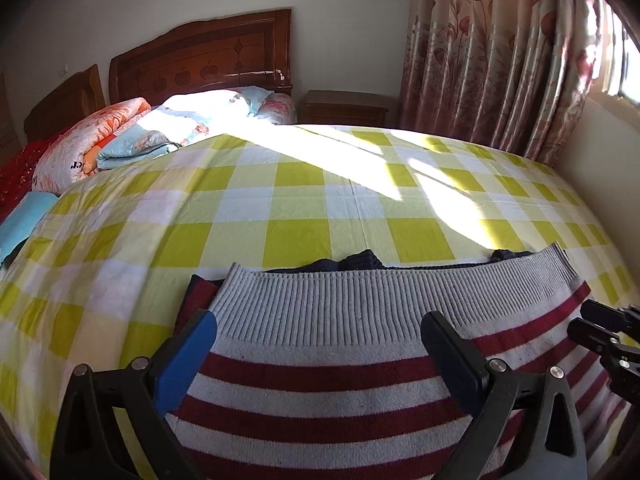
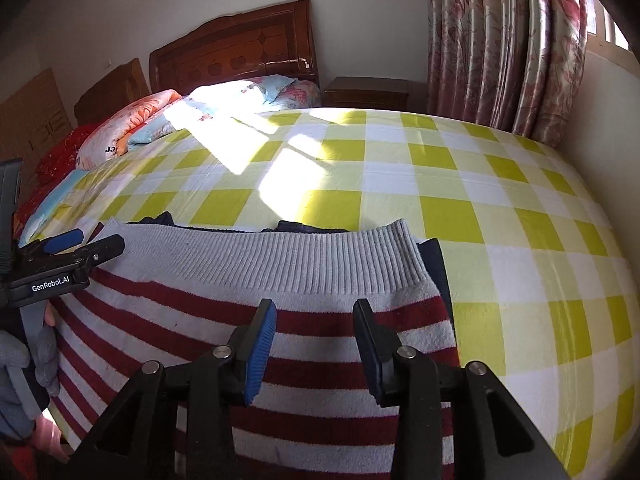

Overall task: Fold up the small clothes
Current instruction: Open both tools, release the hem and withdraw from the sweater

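A small sweater [image 1: 320, 364] with red and white stripes and a grey ribbed hem [image 1: 360, 300] lies flat on the bed's yellow checked sheet [image 1: 280, 184]. Dark navy parts [image 1: 360, 261] show beyond the hem. My left gripper [image 1: 318, 330] is open wide, just above the sweater near its left side. My right gripper [image 2: 314, 316] is open above the sweater [image 2: 240, 320] near its right side, below the hem [image 2: 280, 256]. The right gripper also shows at the right edge of the left wrist view [image 1: 600, 328]. The left gripper shows at the left of the right wrist view [image 2: 76, 246].
Folded quilts and pillows [image 1: 132, 136] lie at the head of the bed by a wooden headboard [image 1: 200, 60]. A bedside table [image 1: 346, 108] and flowered curtains [image 1: 500, 60] stand beyond the bed. A wall [image 2: 600, 140] runs along the bed's right side.
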Demonstrator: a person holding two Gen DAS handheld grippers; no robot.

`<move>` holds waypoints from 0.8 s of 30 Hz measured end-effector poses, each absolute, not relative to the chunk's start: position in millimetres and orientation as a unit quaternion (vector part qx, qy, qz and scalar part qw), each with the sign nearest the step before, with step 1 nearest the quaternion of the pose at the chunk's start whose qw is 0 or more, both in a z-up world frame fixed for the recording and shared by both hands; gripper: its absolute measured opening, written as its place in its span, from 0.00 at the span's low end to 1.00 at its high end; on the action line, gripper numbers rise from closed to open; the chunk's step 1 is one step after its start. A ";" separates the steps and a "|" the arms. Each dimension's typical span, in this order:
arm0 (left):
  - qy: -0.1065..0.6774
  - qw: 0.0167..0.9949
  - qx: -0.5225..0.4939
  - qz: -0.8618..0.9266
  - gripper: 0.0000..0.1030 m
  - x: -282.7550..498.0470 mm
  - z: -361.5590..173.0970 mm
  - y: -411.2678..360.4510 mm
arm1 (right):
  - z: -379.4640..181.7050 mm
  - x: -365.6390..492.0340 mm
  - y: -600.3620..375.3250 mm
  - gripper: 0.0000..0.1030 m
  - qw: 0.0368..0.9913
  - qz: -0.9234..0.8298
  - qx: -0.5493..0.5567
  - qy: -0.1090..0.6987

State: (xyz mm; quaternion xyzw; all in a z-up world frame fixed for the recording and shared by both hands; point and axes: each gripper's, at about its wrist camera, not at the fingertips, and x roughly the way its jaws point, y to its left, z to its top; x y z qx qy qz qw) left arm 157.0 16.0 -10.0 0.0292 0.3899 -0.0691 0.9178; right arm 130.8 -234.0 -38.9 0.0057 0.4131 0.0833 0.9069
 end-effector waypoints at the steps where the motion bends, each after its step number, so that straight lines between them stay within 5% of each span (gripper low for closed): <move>1: 0.390 0.917 0.049 -0.075 1.00 144.2 -8.9 9.7 | -38.7 118.6 -224.4 0.39 0.906 0.092 -0.012 0.414; 7: 0.409 0.904 0.064 -0.106 1.00 88.9 -47.4 12.6 | -59.8 60.5 -196.9 0.41 0.902 0.132 -0.099 0.400; 24: 0.395 0.916 0.038 -0.060 1.00 33.6 -42.9 64.1 | -47.1 -24.3 -260.6 0.43 0.907 0.143 -0.041 0.394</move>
